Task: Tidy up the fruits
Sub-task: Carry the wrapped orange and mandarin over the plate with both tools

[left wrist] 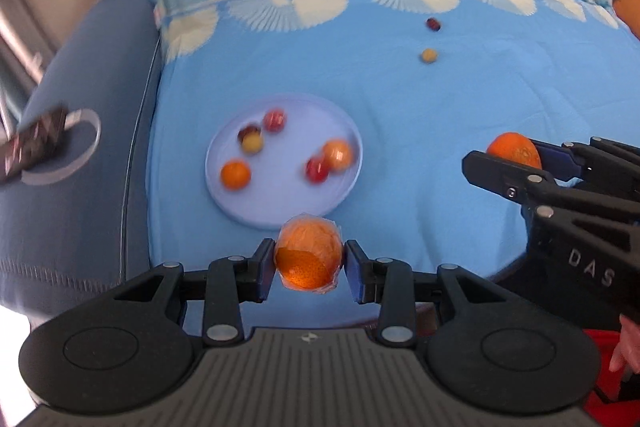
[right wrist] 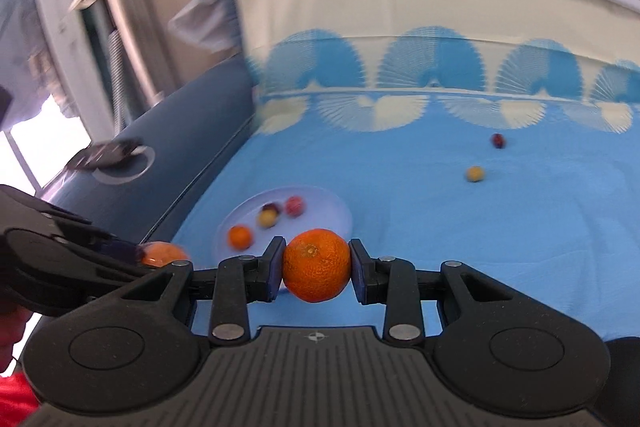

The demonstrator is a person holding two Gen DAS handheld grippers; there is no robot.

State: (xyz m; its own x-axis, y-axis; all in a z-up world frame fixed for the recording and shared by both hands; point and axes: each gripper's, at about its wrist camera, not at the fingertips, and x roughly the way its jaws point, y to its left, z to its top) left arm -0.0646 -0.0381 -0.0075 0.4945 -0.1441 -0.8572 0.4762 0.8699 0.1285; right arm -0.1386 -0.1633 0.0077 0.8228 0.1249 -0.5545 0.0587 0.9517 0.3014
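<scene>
My left gripper (left wrist: 309, 263) is shut on a plastic-wrapped orange (left wrist: 308, 253), held just in front of the near rim of a pale blue plate (left wrist: 224, 195). The plate holds several small fruits, among them a small orange (left wrist: 235, 174) and a red one (left wrist: 275, 119). My right gripper (right wrist: 317, 269) is shut on a bare orange (right wrist: 317, 265); it shows in the left wrist view (left wrist: 514, 151) to the right of the plate. The plate also shows in the right wrist view (right wrist: 332, 207). The left gripper's wrapped orange (right wrist: 162, 254) shows at the left there.
A dark red fruit (left wrist: 433, 24) and a yellowish fruit (left wrist: 428, 55) lie loose on the blue patterned cloth (left wrist: 400, 147) beyond the plate. A dark blue sofa arm (left wrist: 80, 187) with a phone-like object (left wrist: 32, 143) lies to the left.
</scene>
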